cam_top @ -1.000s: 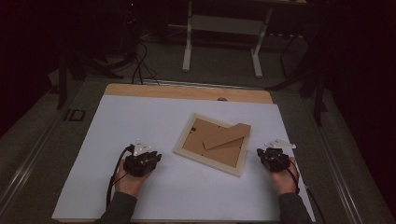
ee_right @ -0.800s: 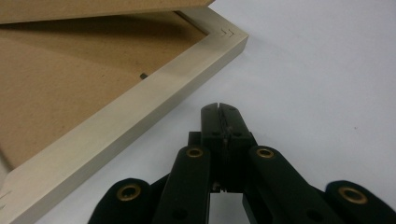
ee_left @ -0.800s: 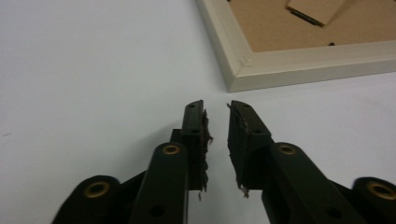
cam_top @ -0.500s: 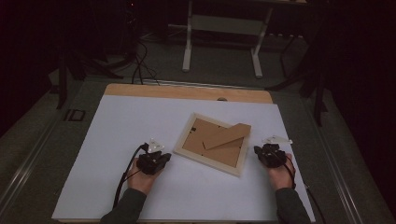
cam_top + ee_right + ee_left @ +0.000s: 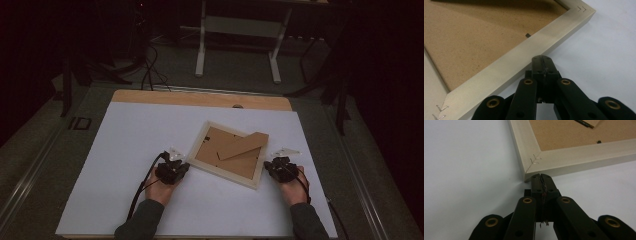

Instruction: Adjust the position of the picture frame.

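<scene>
While both grippers have closed in on the picture frame, nothing about it looks worked on yet; it lies face down and skewed on the white table cover, its fibreboard backing up and the easel stand flat across it, so I judge the job barely begun, with the handling of the frame all left to do. The left gripper sits at the frame's near-left corner and the right gripper just off its right-hand side; the high view gives this layout but not the jaws. The left gripper view does: the jaws of the left gripper are pressed together on nothing, tips at the mitred corner, touching or a hair off, with its joint staples plain. The right gripper view shows the right gripper likewise closed and empty, tips against the wooden rail, and a small retaining tab at the backing's edge.
</scene>
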Motion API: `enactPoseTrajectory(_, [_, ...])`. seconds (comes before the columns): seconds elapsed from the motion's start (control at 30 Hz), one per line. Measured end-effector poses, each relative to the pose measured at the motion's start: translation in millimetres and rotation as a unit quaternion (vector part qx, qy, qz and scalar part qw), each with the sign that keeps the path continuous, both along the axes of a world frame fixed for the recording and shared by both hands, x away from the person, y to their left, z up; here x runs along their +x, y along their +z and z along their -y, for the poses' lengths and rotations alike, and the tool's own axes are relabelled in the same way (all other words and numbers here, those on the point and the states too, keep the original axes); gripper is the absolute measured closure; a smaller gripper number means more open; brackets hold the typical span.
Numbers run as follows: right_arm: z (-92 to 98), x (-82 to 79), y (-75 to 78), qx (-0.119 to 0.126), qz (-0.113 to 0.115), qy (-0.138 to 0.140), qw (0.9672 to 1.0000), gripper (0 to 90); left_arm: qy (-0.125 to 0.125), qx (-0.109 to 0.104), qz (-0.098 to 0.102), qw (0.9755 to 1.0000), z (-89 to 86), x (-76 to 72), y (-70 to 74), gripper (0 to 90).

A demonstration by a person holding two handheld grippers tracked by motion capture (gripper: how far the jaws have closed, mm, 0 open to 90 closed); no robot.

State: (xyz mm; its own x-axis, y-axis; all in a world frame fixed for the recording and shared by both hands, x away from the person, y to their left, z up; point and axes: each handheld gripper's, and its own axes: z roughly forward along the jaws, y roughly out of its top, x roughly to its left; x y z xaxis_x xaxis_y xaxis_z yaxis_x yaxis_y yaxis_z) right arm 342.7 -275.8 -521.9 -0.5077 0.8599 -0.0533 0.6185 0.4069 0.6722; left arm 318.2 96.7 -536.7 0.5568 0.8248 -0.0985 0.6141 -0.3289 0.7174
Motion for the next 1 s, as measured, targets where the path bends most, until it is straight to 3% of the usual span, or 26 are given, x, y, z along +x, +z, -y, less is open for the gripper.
enactPoseTrajectory(0.2, [-2.2, -0.1, 0.9, -0.003, 0.000, 0.009, 1.0000, 89.7, 0.010, 0.008, 0.002, 0.9999, 1.9, 3.7, 0.4, 90.0])
enactPoseTrajectory(0.6, [-10.8, -3.9, 0.3, 0.007, -0.002, 0.032, 0.9994, 89.7, 0.035, 0.001, -0.003, 0.9994, -2.5, 16.2, 0.5, 90.0])
enactPoseTrajectory(1.0, [-21.6, -5.7, 3.0, 0.012, -0.002, 0.051, 0.9986, 89.7, 0.032, 0.005, -0.004, 0.9995, 6.7, 19.6, 1.3, 90.0])
